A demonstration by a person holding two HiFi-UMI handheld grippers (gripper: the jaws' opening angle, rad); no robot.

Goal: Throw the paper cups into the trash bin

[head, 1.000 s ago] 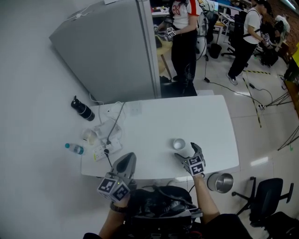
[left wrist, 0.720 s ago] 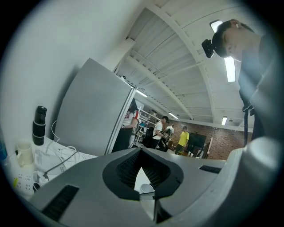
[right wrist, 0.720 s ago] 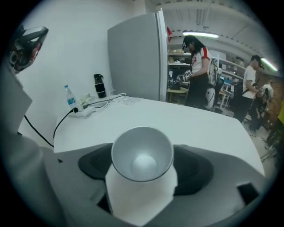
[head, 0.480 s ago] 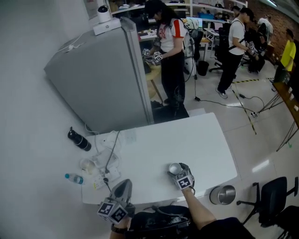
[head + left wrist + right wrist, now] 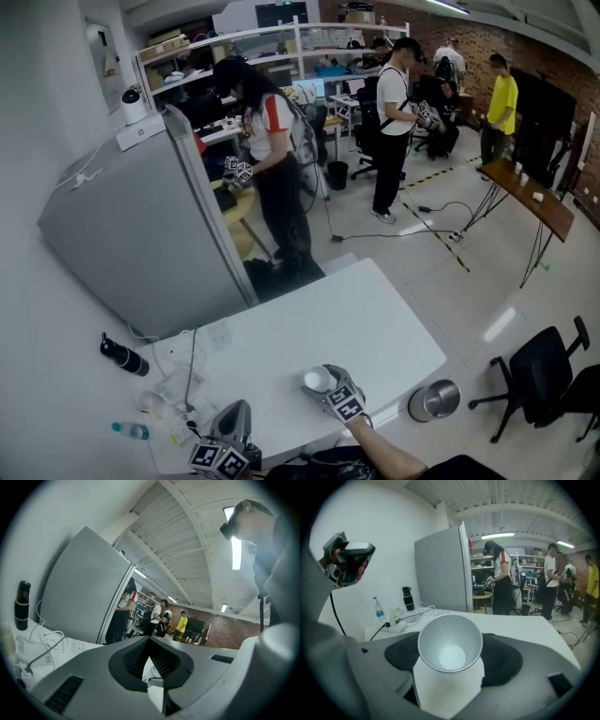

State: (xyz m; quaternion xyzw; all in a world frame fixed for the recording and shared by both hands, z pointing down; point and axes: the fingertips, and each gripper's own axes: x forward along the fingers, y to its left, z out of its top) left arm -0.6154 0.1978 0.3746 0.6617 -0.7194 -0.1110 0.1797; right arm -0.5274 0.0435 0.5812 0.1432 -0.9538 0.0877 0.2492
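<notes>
Paper cup pinched in right hand-held gripper, jaws just closed onto it, over near edge of desk; trash bin on floor beside; left hand-held gripper pressed together

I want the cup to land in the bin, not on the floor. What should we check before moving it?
1. Cup pinched: the right tongs have just been closing and now squeeze the paper cup between them. Ok.
2. Cup empty: nothing shows inside it. Ok.
3. Bin ready: the trash bin stands open-topped on the floor, right of the table. Ok.
4. Cup over the bin: it is above the table's near edge, left of the bin. Not ok.
5. Path clear: nothing shows between cup and bin, and the black chair sits beyond. Ok.
6. Left tongs out of the way: at the table's left end. Ok.
</notes>
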